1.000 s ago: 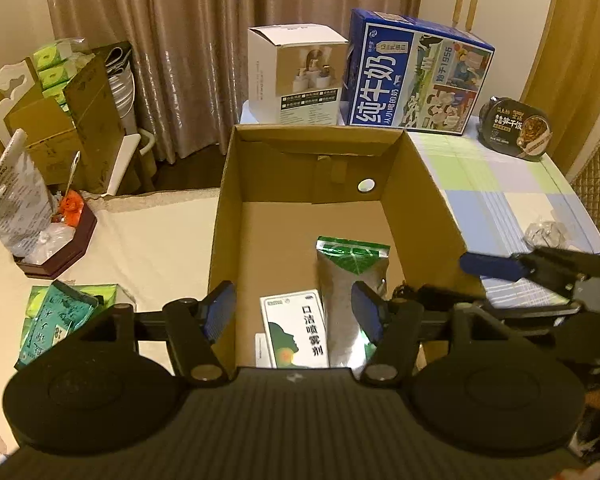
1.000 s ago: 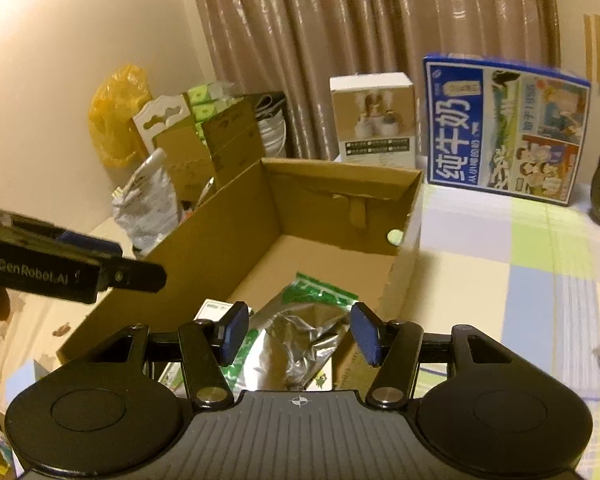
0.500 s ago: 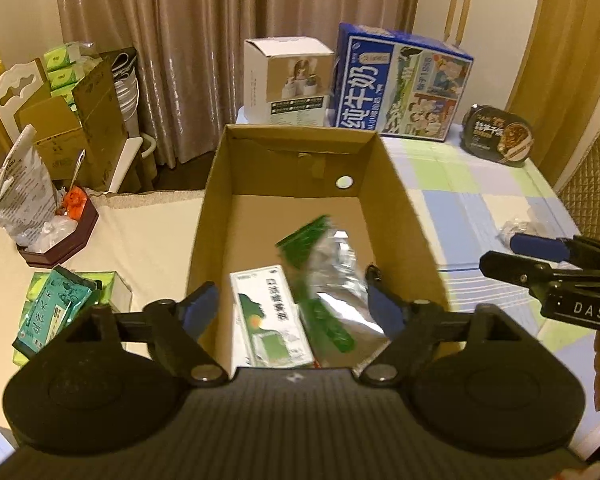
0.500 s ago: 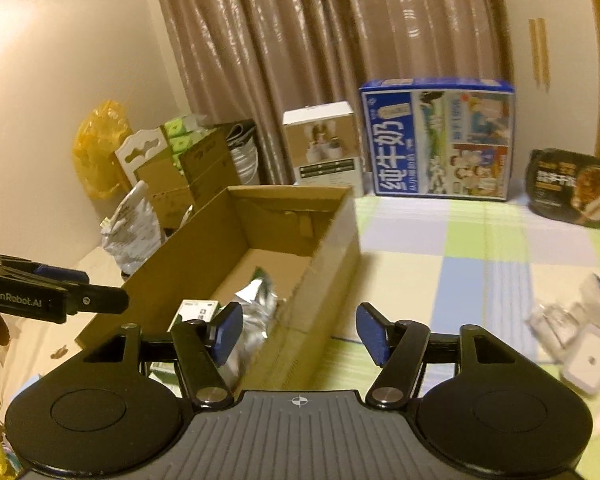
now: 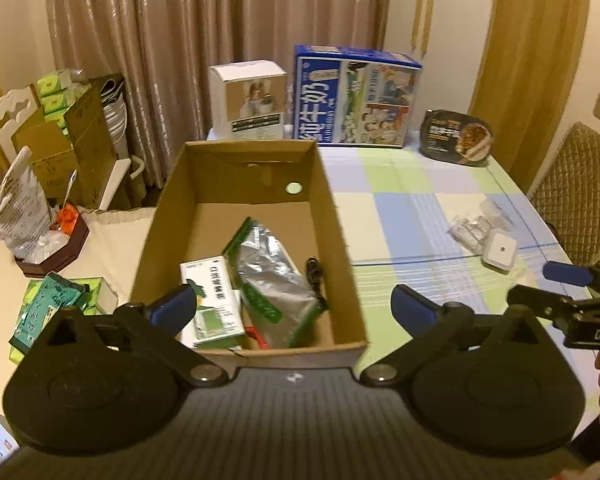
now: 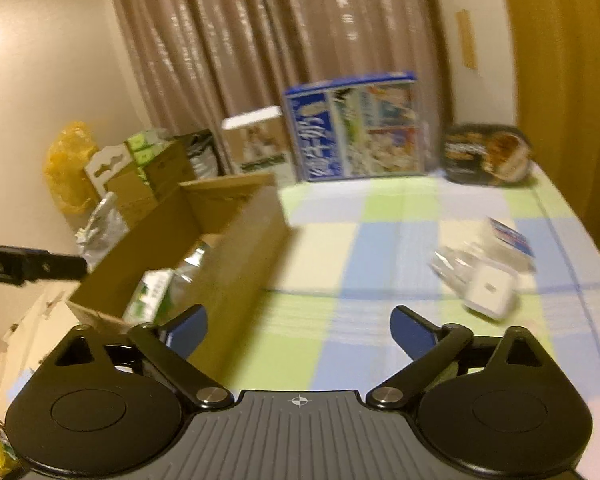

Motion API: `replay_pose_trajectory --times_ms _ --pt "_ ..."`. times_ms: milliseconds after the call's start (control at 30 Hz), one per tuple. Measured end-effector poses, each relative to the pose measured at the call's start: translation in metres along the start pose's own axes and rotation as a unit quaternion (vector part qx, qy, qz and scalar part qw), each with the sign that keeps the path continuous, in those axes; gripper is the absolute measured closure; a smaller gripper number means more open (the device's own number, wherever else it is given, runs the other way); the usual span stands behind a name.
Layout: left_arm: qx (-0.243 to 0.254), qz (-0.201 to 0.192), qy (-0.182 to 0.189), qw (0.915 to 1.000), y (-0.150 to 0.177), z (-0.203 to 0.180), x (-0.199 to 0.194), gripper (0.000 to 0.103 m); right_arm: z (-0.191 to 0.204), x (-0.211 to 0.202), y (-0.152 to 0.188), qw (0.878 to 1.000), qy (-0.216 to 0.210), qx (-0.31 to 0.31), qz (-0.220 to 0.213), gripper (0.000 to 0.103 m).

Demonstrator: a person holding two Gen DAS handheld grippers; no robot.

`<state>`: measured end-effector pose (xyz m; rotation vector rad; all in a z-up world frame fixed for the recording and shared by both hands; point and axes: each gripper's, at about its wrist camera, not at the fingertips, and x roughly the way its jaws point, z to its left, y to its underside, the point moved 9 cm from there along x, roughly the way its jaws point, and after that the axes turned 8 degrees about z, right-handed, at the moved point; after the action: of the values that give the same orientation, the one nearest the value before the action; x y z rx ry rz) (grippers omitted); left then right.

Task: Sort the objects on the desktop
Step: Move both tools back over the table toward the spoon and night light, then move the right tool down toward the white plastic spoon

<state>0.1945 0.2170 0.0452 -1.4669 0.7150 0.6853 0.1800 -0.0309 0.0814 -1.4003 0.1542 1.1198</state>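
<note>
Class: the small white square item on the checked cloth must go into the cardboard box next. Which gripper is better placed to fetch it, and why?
Probably the right gripper: its jaws are open and empty over the cloth, with the white item just ahead on its right. The left gripper, also open, faces the box, away from the item.

Left gripper (image 5: 292, 304): pulled back from the cardboard box (image 5: 342, 264); fingers (image 5: 172, 310) spread wider.
Right gripper (image 6: 298, 330): swung from the box toward 2 o'clock, facing the white square case (image 6: 488, 290); fingers widened.
Silver pouch (image 5: 270, 276): tipped over beside the green-white box (image 5: 212, 300).
</note>
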Motion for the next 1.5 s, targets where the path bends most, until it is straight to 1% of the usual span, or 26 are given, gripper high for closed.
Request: replay_pose_trajectory --times_ms 100,167,333,467,633,767,1000,1133,1333,1500 --pt "0.015 -0.003 0.007 0.9999 0.005 -0.022 -0.005 0.001 -0.030 -0.017 0.023 1.000 0.022 0.020 0.007 0.002" --pt "0.028 -0.008 0.014 0.9995 0.009 -0.040 -0.008 0.001 -0.053 -0.028 0.038 0.999 0.040 0.034 0.012 0.002" --pt "0.056 0.002 0.042 0.9975 0.022 -0.083 -0.003 0.001 -0.104 -0.054 0.063 0.994 0.077 0.079 0.014 0.002" --pt "0.078 0.015 0.062 0.9949 0.035 -0.119 0.009 0.001 -0.129 -0.072 0.070 0.991 0.094 0.100 0.008 0.002" --pt "0.105 0.031 0.086 0.9902 0.049 -0.159 0.028 0.001 -0.149 -0.084 0.074 0.988 0.101 0.116 0.000 0.002" --pt "0.122 0.036 0.101 0.9868 0.055 -0.183 0.040 0.001 -0.160 -0.082 0.074 0.987 0.103 0.126 0.000 0.002" --pt "0.141 0.047 0.112 0.9825 0.059 -0.206 0.062 0.002 -0.176 -0.068 0.071 0.986 0.103 0.130 0.005 0.002" --pt "0.143 0.058 0.120 0.9807 0.057 -0.215 0.079 0.002 -0.187 -0.058 0.063 0.987 0.105 0.123 0.005 0.002" --pt "0.177 0.058 0.125 0.9745 0.051 -0.238 0.102 0.002 -0.207 -0.043 0.048 0.988 0.108 0.111 0.007 0.002" --pt "0.201 0.060 0.141 0.9676 0.048 -0.266 0.125 0.009 -0.224 -0.025 0.040 0.988 0.109 0.105 0.014 0.002"
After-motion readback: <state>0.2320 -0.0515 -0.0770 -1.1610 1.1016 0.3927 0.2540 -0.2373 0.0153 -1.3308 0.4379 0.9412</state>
